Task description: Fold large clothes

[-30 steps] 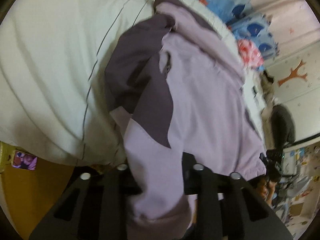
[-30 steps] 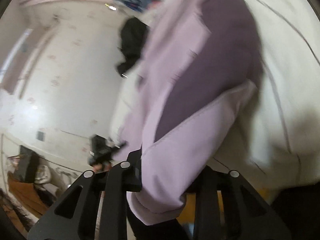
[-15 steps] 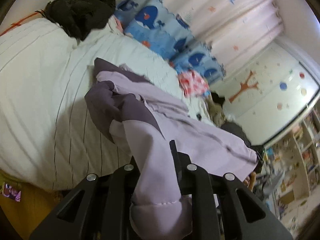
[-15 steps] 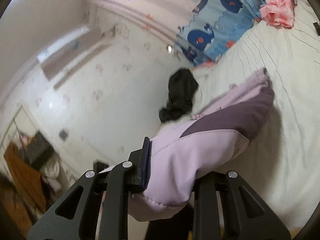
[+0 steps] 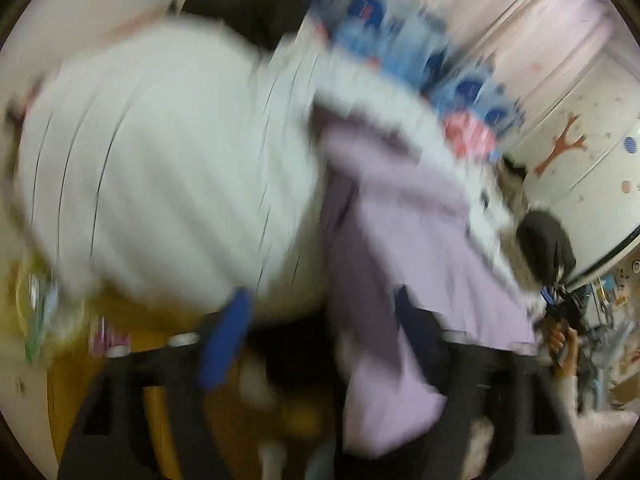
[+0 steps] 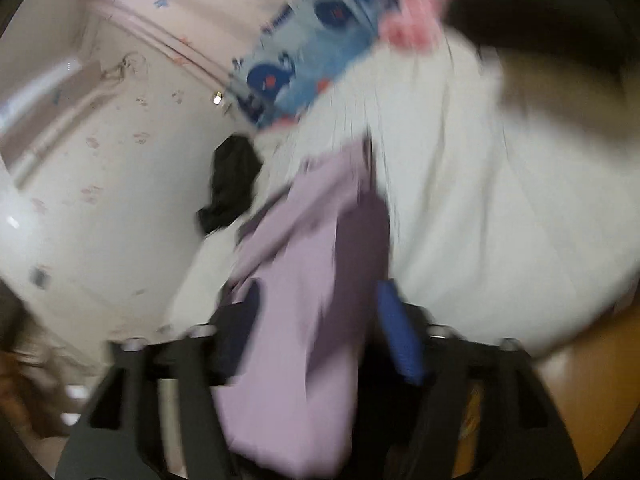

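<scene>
A lilac jacket with dark purple panels (image 5: 400, 220) lies on the white striped bed (image 5: 160, 160), its near end drooping over the bed edge. My left gripper (image 5: 320, 324) has its jaws opening. The left blue pad (image 5: 224, 340) stands free and the cloth only hangs against the right finger. In the right wrist view the same jacket (image 6: 304, 280) hangs between the spread fingers of my right gripper (image 6: 320, 320), whose jaws are also opening. Its right blue pad (image 6: 400, 340) is bare. Both views are heavily blurred.
A black garment (image 5: 248, 8) lies at the bed's far corner, with a blue whale-print cloth (image 5: 400, 48) and a pink-red item (image 5: 468, 136) along the far side. Yellow-brown wooden floor (image 6: 580, 380) shows below the bed edge. A hand (image 5: 560, 344) shows at the right.
Both grippers were shut on the jacket's hem half a second ago; now their jaws have spread and the blue pads show. Both cameras have swung, blurring the views.
</scene>
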`<state>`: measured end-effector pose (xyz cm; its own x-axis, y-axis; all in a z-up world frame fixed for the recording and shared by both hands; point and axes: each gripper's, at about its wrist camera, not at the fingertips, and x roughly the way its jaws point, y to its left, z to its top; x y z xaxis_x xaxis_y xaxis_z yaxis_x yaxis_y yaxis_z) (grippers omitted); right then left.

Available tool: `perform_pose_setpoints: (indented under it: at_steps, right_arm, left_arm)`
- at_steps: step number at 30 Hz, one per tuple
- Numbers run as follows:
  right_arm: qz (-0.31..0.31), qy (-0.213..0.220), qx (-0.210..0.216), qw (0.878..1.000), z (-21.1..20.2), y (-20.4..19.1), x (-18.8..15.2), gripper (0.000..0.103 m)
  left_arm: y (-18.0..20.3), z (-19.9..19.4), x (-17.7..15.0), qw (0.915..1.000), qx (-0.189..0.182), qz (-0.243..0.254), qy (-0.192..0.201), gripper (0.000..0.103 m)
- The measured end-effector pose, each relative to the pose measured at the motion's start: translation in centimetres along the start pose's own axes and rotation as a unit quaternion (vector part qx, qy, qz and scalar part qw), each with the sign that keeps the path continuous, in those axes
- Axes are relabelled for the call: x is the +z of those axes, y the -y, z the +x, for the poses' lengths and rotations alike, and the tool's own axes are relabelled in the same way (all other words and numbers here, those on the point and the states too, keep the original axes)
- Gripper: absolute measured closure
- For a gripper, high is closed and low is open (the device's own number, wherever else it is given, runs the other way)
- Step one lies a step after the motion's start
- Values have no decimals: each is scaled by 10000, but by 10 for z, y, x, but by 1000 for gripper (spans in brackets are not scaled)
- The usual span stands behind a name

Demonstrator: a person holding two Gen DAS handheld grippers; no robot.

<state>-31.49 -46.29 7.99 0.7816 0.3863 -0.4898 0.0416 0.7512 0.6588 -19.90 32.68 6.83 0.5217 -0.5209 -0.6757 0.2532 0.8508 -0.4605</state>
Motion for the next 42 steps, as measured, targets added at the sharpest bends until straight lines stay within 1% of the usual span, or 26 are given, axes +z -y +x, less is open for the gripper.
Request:
perform_pose_setpoints:
  at_steps: [1,2,4,6,8,11,12,14,15,16,17,19,20,21,22,24,26,27,28,29,30,32,34,37,39,42]
  right_arm:
    - [-288,67,-89,9995,18,-26,27,19]
    - [-467,88,-124,9988,36,-43,46,14]
    - [-801,72,-313,9963,80,-75,75,13]
    - [-1137,-26,-594,9917,150,-103,99,13]
    - [-1436,-254,-867,9855,232,-113,119,13]
    - [-1622,-743,-1439,9734,351,-99,121,13]
    - [-1694,-856,-1657,9677,380,-82,123,13]
    - [-1677,-1339,-2490,9444,441,-34,111,13]
    - [-1563,-1563,-2526,9420,462,-12,99,11]
    - [-1533,-1332,-2305,9517,466,2,89,10]
    - [-1535,-1185,-2251,9548,463,1,87,10]
    - [-1662,-1304,-2385,9479,459,-10,89,11]
    - [-1745,-1320,-2395,9459,458,-19,95,13]
    - [-1835,-1169,-2298,9486,448,-29,102,13]
    - [-1947,-808,-2101,9547,431,-42,110,12]
    - [-2061,-465,-2092,9548,420,-52,122,12]
    - [-1898,-668,-2368,9505,443,-30,129,11]
    - [-1817,-900,-2622,9435,460,-13,127,6]
    - [-1597,-1327,-2522,9451,486,16,116,6]
    - [-1107,-1277,-2089,9632,489,39,112,6]
    - [-915,-1250,-1985,9678,485,44,115,6]
    - [-830,-1518,-2035,9637,477,38,120,6]
    - [-532,-1809,-1901,9635,452,31,125,6]
    - [-675,-1780,-1362,9722,377,18,122,6]
    - [-898,-1945,-1197,9694,324,16,103,6]
    - [-841,-2303,-965,9647,247,34,60,6]
  left_arm:
    - [14,12,19,9998,-135,115,126,20]
    - [29,30,36,9994,-258,178,145,20]
    - [69,94,78,9995,-198,228,96,20]
    - [89,149,109,9997,-21,199,136,20]
    - [106,200,131,9997,151,67,196,20]
    - [112,291,149,9979,519,-258,295,20]
    - [103,312,142,9970,657,-302,265,20]
    - [87,357,128,9931,1148,-148,173,20]
    - [80,386,116,9885,1481,249,155,20]
    - [78,401,107,9848,1610,590,262,17]
    - [73,402,103,9859,1542,567,322,17]
    - [75,396,113,9858,1512,638,363,17]
    - [79,390,118,9833,1537,876,437,17]
    - [80,385,121,9832,1474,924,550,17]
    - [80,377,124,9844,1360,869,705,17]
    - [77,369,128,9857,1145,763,969,17]
    - [72,383,126,9856,1272,723,843,16]
    - [65,398,122,9872,1335,640,597,15]
    - [62,405,120,9878,1335,611,518,12]
    - [62,407,121,9878,1330,632,514,10]
    - [64,405,121,9875,1346,649,495,9]
    - [64,406,119,9869,1417,685,354,7]
    - [65,399,118,9876,1424,626,191,7]
    - [56,362,104,9958,893,149,-123,8]
    - [47,320,82,9986,477,-23,-236,8]
    - [24,251,37,9992,286,-161,-225,8]
